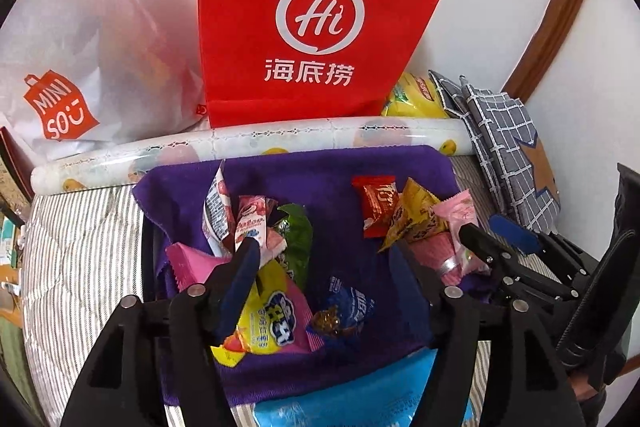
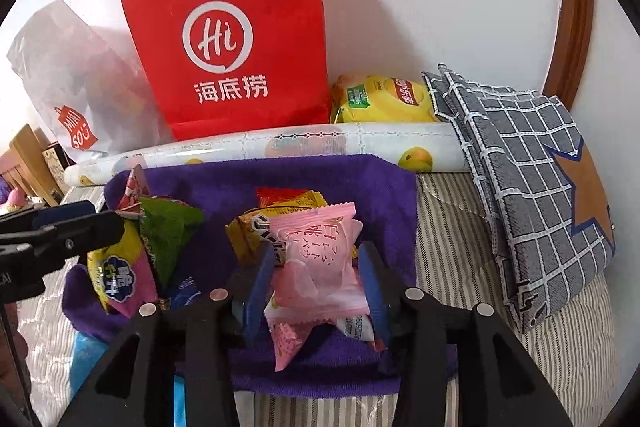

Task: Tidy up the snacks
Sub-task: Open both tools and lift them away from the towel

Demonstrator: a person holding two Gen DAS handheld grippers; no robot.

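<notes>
Several wrapped snacks lie on a purple cloth (image 1: 328, 167) on a striped bed. My left gripper (image 1: 320, 251) is open above the cloth, over a blue snack packet (image 1: 344, 311) and beside a yellow-pink packet (image 1: 276, 327). To its left lie a strawberry bar (image 1: 252, 223) and a green packet (image 1: 298, 231). My right gripper (image 2: 318, 263) has its blue pads on both sides of a pink snack packet (image 2: 316, 259) and is closed on it. A yellow packet (image 2: 256, 231) and a red packet (image 2: 276, 195) lie behind it. The right gripper also shows in the left wrist view (image 1: 496, 227).
A red paper bag (image 1: 308, 15) and a white Miniso bag (image 1: 76, 67) stand against the wall. A rolled printed sheet (image 1: 248, 143) lies behind the cloth. A yellow chip bag (image 2: 384, 99) and a grey checked pillow (image 2: 532, 183) are at the right. A light blue pack (image 1: 352, 399) lies at the near edge.
</notes>
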